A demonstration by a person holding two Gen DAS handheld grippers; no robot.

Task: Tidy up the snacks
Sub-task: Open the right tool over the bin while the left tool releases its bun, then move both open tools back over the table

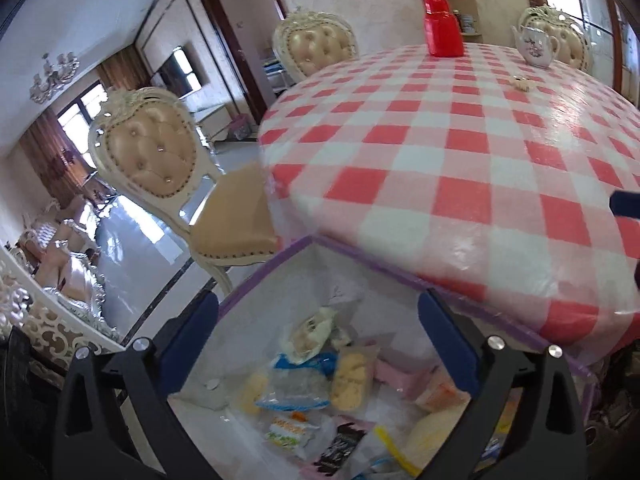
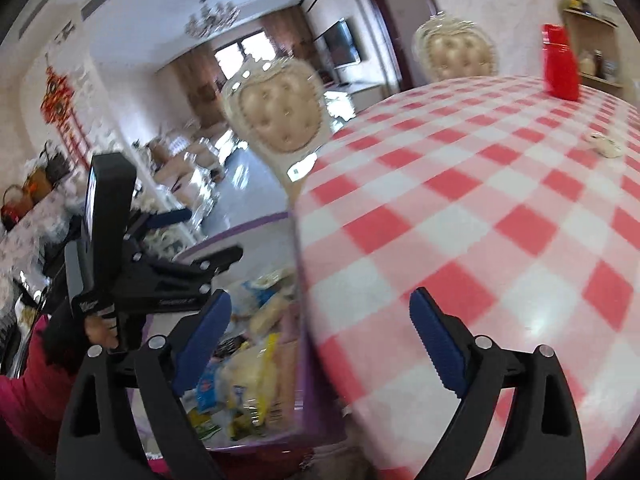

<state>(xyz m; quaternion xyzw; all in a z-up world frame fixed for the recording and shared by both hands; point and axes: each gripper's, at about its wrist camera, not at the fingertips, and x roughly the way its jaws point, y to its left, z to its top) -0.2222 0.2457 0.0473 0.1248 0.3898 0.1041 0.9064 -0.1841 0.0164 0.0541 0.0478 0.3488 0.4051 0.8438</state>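
Observation:
A clear storage box with a purple rim [image 1: 360,258] sits beside the table edge, holding several snack packets [image 1: 352,376]. My left gripper [image 1: 318,344] is open and empty above the box. The box [image 2: 240,232] and its snacks [image 2: 256,372] also show in the right wrist view. My right gripper [image 2: 320,332] is open and empty, over the table's edge next to the box. The left gripper [image 2: 192,236] shows at the left of the right wrist view.
A round table with a red and white checked cloth [image 1: 460,152] carries a red jug [image 1: 442,26], a white teapot [image 1: 536,46] and a small white thing [image 2: 606,146]. Cream padded chairs [image 1: 156,152] stand around it.

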